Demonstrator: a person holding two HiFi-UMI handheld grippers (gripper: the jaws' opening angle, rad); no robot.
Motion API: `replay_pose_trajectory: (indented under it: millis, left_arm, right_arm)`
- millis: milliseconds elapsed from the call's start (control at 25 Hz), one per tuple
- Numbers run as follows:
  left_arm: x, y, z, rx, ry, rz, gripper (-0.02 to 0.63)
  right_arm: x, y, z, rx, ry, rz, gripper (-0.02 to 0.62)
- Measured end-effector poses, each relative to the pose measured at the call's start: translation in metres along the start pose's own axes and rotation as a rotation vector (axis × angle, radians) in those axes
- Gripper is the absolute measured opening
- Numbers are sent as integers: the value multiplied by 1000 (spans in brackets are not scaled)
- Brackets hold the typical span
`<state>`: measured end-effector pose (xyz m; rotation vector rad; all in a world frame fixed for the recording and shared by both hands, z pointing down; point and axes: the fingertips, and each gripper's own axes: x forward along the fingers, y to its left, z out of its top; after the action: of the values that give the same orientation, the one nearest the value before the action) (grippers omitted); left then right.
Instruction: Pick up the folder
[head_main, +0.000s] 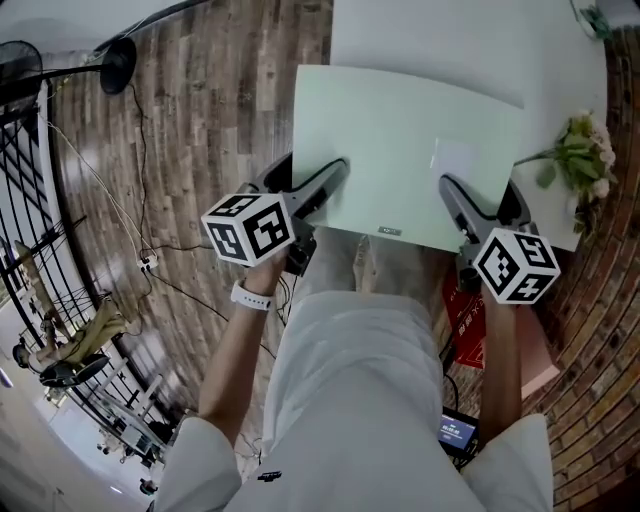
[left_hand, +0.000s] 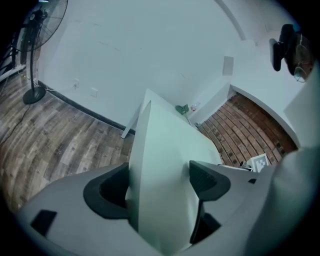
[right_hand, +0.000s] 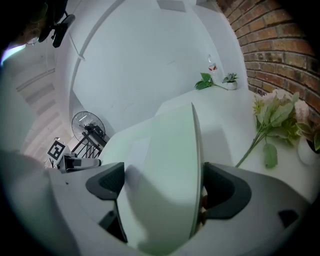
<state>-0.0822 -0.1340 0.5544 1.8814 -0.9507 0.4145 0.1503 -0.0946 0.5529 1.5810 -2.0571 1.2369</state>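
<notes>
Left gripper (head_main: 335, 178) clenched on pale green folder (head_main: 405, 150), near-left edge, just off white table (head_main: 460, 40) left side. Folder overlaps table near edge. Right gripper (head_main: 452, 190) clamped on folder near-right edge, near flower sprig (head_main: 580, 160) on table.

Smooth, matt, pale green on the folder (head_main: 410, 150), thin and stiff like card or plastic. Smooth grey plastic on the left gripper (left_hand: 160, 182) and the right gripper (right_hand: 162, 185), with darker, duller pads (left_hand: 207, 177) on the jaws. Smooth matt white on the table (head_main: 450, 40). Brown wood planks on the floor (head_main: 200, 120), streaky and a bit worn. Rough red brick on the wall (right_hand: 280, 40). Soft pale cloth on the trousers (head_main: 350, 350).
</notes>
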Motion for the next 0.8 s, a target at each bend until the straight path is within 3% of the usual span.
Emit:
replay_pose_trajectory:
  millis: [800]
  left_arm:
    - [-47,-57,46,59,-152,-37,387]
  right_arm:
    - [-56,32,65,-102,-127,30,489]
